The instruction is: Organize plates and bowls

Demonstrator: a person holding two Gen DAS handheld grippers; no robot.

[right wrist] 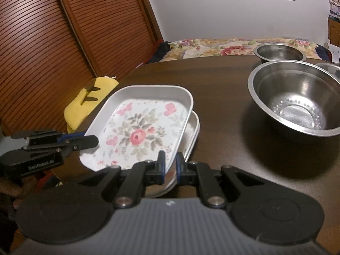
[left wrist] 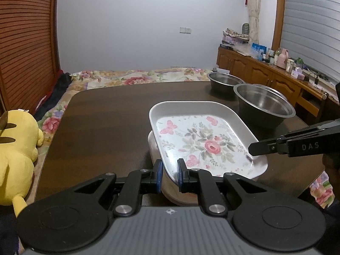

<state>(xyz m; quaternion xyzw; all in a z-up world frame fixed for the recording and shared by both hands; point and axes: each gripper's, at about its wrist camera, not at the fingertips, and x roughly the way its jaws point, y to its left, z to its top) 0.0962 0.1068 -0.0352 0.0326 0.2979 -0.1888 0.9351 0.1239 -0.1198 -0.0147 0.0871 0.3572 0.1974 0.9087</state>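
Observation:
A white rectangular plate with a rose and butterfly print [left wrist: 204, 142] [right wrist: 138, 131] lies askew over a stack of similar plates [left wrist: 153, 148] [right wrist: 193, 131] on the dark wooden table [left wrist: 102, 127]. My left gripper [left wrist: 170, 175] [right wrist: 93, 141] is shut on the plate's rim at one corner. My right gripper [right wrist: 170, 165] [left wrist: 255, 149] is shut on the rim of the opposite side. Three steel bowls stand beyond: a large one [left wrist: 263, 106] [right wrist: 295, 104], a smaller one [left wrist: 225, 81] [right wrist: 280, 52], and one partly hidden behind the large one [left wrist: 274, 91] [right wrist: 331, 70].
A yellow plush toy [left wrist: 17, 153] [right wrist: 89, 104] lies off the table's left edge. A bed with a flowered cover [left wrist: 138, 76] is past the far edge. A wooden sideboard with bottles [left wrist: 265, 70] runs along the right. Louvred wooden doors [right wrist: 53, 53] stand on the left.

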